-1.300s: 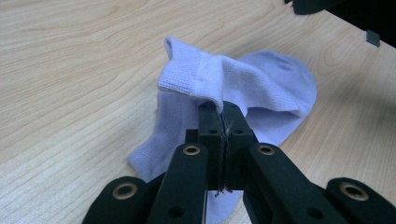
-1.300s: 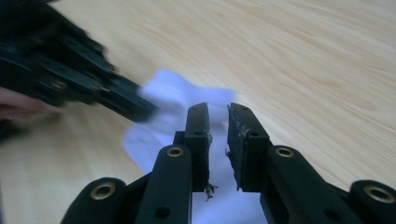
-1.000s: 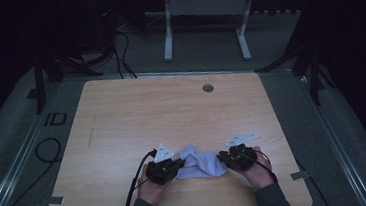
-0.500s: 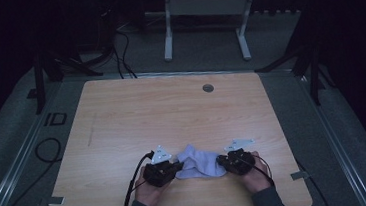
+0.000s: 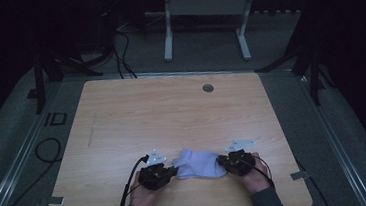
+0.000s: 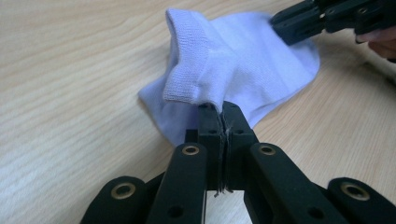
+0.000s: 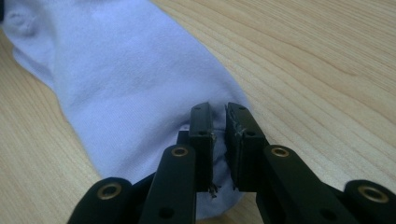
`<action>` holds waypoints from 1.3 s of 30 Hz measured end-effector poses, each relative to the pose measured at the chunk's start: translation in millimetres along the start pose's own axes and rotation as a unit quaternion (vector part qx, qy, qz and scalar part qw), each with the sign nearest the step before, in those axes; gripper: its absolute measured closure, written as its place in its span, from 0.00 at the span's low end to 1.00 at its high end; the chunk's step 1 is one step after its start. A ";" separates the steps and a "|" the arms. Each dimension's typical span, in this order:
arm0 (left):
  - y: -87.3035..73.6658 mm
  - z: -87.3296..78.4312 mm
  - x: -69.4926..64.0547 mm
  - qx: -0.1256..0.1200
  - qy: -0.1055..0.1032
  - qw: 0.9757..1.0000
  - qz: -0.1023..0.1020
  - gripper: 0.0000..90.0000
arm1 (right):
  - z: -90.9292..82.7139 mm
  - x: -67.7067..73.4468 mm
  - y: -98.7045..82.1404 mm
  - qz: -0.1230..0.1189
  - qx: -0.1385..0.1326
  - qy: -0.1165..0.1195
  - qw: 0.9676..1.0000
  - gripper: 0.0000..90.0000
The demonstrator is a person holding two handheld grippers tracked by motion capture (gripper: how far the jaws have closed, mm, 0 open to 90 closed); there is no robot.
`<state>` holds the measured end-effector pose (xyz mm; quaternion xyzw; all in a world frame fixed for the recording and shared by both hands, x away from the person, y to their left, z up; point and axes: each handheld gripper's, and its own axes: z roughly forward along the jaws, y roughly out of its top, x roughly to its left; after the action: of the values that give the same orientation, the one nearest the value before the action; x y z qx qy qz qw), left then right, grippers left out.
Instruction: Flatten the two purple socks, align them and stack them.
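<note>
A pale lavender-white ankle sock [image 5: 198, 163] lies on the wooden table [image 5: 172, 114], close to its near edge and about midway between left and right. It stretches lengthwise from left to right. The ribbed cuff [image 6: 187, 60] is at the left end, folded over and raised slightly off the surface; the rest of the fabric lies mostly flat, with soft creases. The left gripper [image 6: 221, 109] pinches the cuff edge between closed jaws. The right gripper [image 7: 218, 116] grips the rounded toe end [image 7: 205, 140], its jaws nearly together.
</note>
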<state>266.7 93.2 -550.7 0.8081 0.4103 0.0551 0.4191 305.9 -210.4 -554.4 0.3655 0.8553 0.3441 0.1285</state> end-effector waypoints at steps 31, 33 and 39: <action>0.3 -5.6 16.7 0.014 0.087 0.996 -0.011 0.71 | 4.3 7.4 3.4 0.015 -0.002 -0.007 1.000 0.90; 0.9 -7.5 19.0 0.013 0.091 0.996 -0.011 0.71 | 5.7 8.9 4.9 0.009 -0.002 -0.007 1.000 0.90; 2.5 -13.6 25.9 0.004 0.101 0.995 -0.018 0.69 | 9.2 9.1 8.9 0.001 -0.008 -0.004 1.000 0.88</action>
<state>279.3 119.4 -546.7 0.7928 0.4647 0.1271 0.3732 308.7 -194.9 -554.7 0.3666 0.8519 0.3493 0.1340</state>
